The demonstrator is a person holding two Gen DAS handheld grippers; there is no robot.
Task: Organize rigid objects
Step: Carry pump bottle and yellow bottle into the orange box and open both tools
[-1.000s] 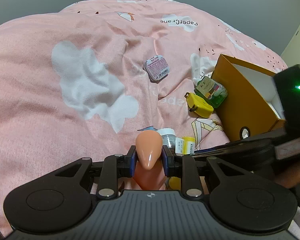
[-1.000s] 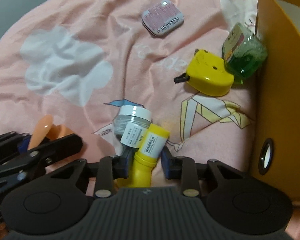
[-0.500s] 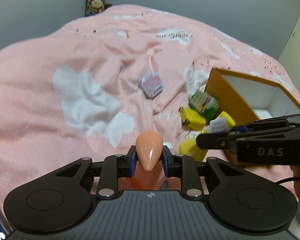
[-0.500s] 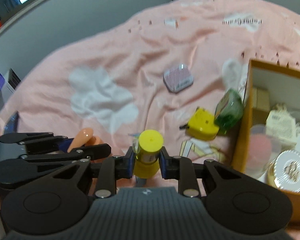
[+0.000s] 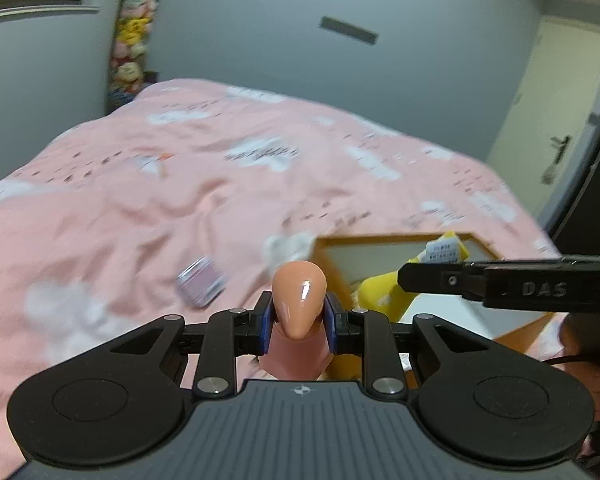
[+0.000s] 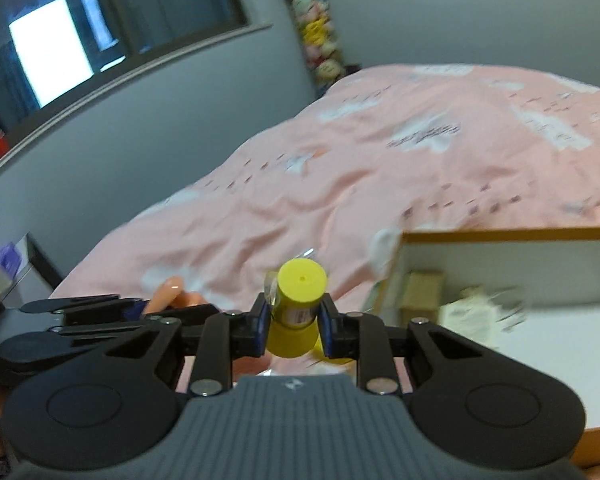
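Note:
My left gripper is shut on a peach-coloured bottle, lifted above the pink bedspread. In the right wrist view my right gripper is shut on a yellow tube with a white label, held in the air. The orange box with a white inside lies to the right of both. Seen from the left wrist, the right gripper and its yellow tube hang over the box's left part. The left gripper with the peach bottle is at the lower left of the right wrist view.
A small pink tin lies on the bedspread left of the box. Inside the box are a tan carton and a white pouch. A shelf of plush toys stands against the far wall, a door at right.
Both grippers have risen and tipped up with their loads, so the walls now show. The right gripper closed on the yellow tube, lifted it off the bed and carried it toward the box.

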